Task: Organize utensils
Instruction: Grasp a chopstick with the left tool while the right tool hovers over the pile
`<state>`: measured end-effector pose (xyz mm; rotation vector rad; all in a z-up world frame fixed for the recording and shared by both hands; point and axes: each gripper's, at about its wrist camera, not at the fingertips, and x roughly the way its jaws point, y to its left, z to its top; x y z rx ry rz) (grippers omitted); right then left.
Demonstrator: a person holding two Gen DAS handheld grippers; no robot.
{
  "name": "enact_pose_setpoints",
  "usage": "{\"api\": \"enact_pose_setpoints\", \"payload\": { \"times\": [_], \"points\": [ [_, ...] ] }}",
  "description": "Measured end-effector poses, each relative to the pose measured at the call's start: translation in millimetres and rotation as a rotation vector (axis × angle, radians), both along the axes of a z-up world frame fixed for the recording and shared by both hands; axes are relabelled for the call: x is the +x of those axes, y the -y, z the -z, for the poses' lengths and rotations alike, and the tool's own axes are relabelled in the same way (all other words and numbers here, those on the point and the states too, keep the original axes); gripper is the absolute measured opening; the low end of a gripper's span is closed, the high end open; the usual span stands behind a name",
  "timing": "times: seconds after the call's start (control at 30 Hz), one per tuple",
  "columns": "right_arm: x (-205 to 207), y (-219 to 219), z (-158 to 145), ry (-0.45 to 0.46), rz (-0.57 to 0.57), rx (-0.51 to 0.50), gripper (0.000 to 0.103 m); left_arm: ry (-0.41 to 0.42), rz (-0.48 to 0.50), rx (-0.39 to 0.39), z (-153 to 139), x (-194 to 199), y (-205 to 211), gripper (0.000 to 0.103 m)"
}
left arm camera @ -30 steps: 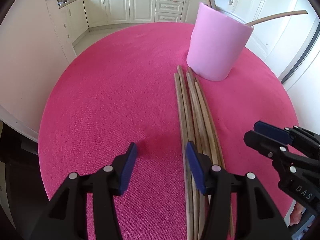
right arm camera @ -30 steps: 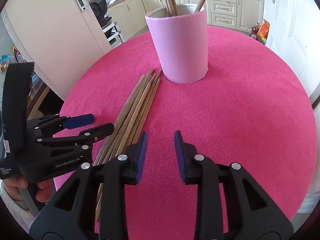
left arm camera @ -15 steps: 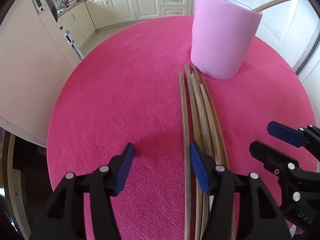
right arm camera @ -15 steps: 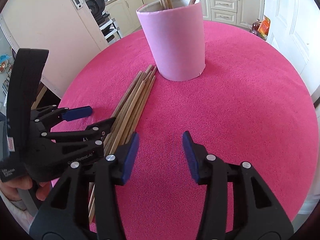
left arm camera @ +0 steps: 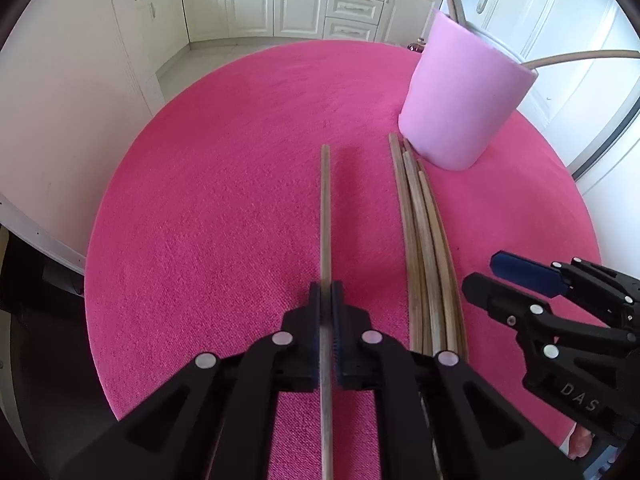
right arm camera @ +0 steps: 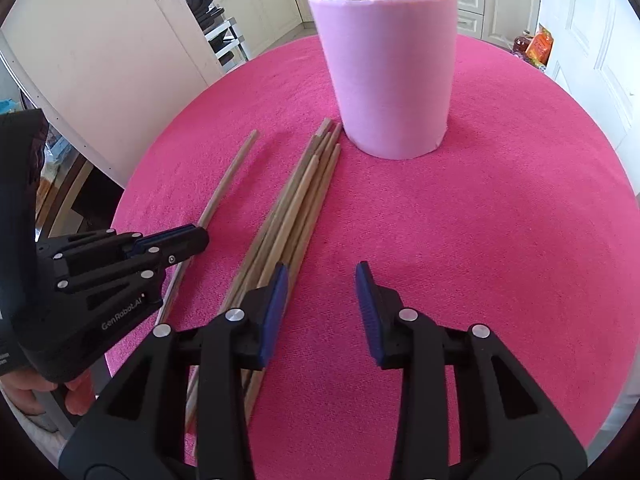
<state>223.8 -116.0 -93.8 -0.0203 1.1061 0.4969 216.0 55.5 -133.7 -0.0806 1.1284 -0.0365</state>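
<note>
My left gripper (left arm camera: 327,292) is shut on one long wooden stick (left arm camera: 326,208), held apart to the left of the others; it also shows in the right wrist view (right arm camera: 230,178). A bundle of several wooden sticks (left arm camera: 420,224) lies on the pink table, its far ends touching a pink cup (left arm camera: 460,96). The bundle (right arm camera: 298,196) and cup (right arm camera: 390,68), with a few sticks standing inside, show in the right wrist view. My right gripper (right arm camera: 322,304) is open and empty, its left finger just above the bundle's near part.
The round table with a pink cloth (left arm camera: 240,184) drops off at its edges. White kitchen cabinets (left arm camera: 280,0) stand behind, a white door (left arm camera: 520,4) at the right, and a white appliance side (right arm camera: 100,60) at the left.
My left gripper closed on the leftmost stick and pulled it leftward away from the bundle. My right gripper opened wider and moved nearer the cup.
</note>
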Motion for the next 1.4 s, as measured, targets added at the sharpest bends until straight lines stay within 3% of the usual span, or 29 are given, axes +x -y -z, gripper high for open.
{"api": "enact_pose_setpoints", "payload": {
  "times": [0.27,0.87,1.03,1.4],
  "points": [
    [-0.2,-11.3,3.3,0.013,-0.007,-0.087,0.03,0.004,-0.008,-0.004,1.9,-4.8,-10.4,0.006],
    [1.7,-21.5,0.1,0.011,-0.032,-0.199,0.029,-0.009,-0.033,-0.049,1.2,-0.3,-22.1,0.006],
    [4.1,-17.9,0.2,-0.041,-0.041,-0.181,0.029,-0.006,-0.034,-0.054,1.5,0.6,-23.9,0.006],
    [2.8,-22.2,0.1,-0.052,-0.021,-0.168,0.029,-0.012,-0.041,-0.065,2.9,1.7,-23.0,0.006]
  ]
}}
